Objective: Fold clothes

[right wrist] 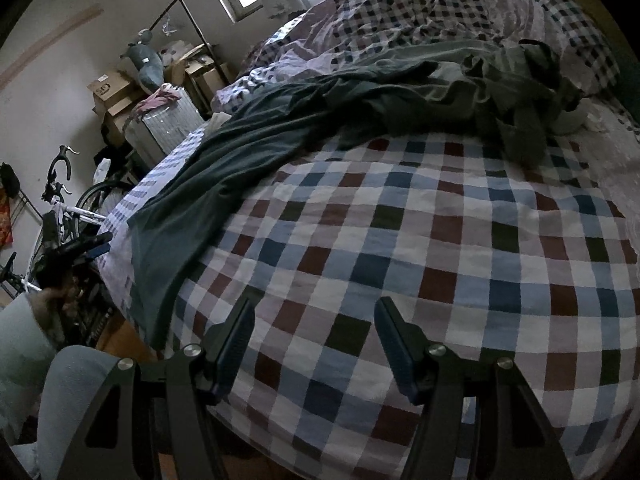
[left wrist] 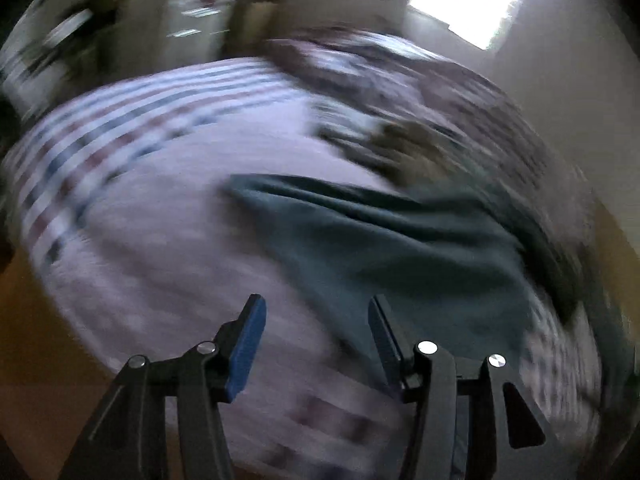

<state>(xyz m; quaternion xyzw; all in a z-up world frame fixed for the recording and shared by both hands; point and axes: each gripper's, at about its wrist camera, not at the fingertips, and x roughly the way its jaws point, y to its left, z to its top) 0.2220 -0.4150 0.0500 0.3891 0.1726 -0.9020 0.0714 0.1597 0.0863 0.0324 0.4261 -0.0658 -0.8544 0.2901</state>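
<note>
Left claw (left wrist: 316, 332): we see its two blue-padded fingers spread apart with nothing between them, hanging over the near part of the bed; this view is badly smeared, so fine detail is lost to us.

Bed (right wrist: 440, 264): we see a checked cover of blue, brown and white squares, with a second, smaller-checked quilt (right wrist: 420, 4) bunched at the far end.

Garment (right wrist: 248, 148): we find a long dark green-grey piece of clothing lying across the bed from its near left edge, where one end droops over the side, up to a crumpled heap at the far right. In the left wrist view it shows as a dark teal sheet (left wrist: 380, 248) just ahead and right of that claw.

How it will handle: we judge it light, soft and limp, with no stiffness of its own; it should sag from any single hold and drag on the cover instead of sliding cleanly.

Where to take hold: we would pinch the flat near-left end at a corner or hem, one corner per claw, since the far heap is too tangled to read.

Right claw (right wrist: 316, 338): we see its fingers spread too, empty, over bare checked cover and well apart from the garment.
</note>
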